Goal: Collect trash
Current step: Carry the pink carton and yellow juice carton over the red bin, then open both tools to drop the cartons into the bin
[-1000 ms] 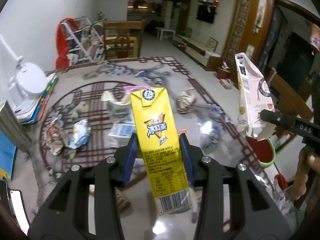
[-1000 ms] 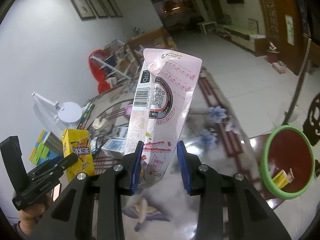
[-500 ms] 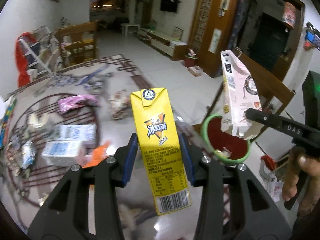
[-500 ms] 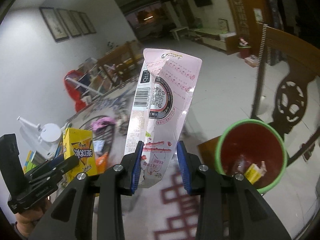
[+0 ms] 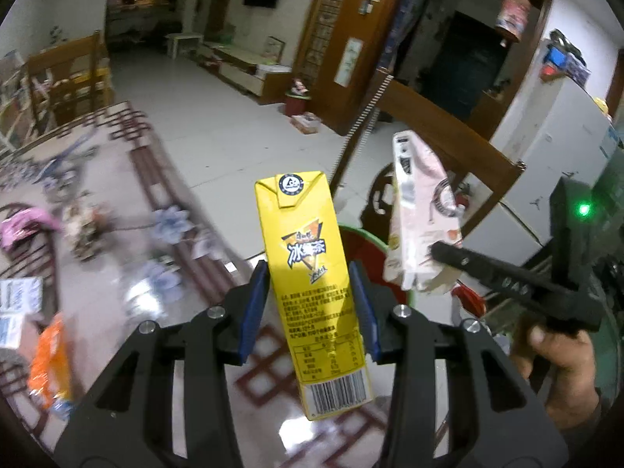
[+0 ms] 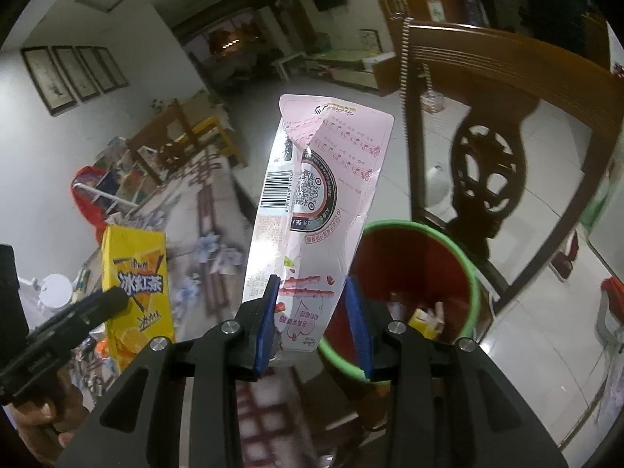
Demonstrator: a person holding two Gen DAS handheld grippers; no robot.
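Blurred table (image 5: 117, 304) litter (bin (image 5: 366, 238) half-hidden)

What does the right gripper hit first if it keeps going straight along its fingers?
Probably the red bin with the green rim. The right gripper, shut on the pink pouch, points down toward the bin's near-left rim, with nothing visible between. Depth is unclear, so it may clip the rim or the table edge instead of entering the opening.
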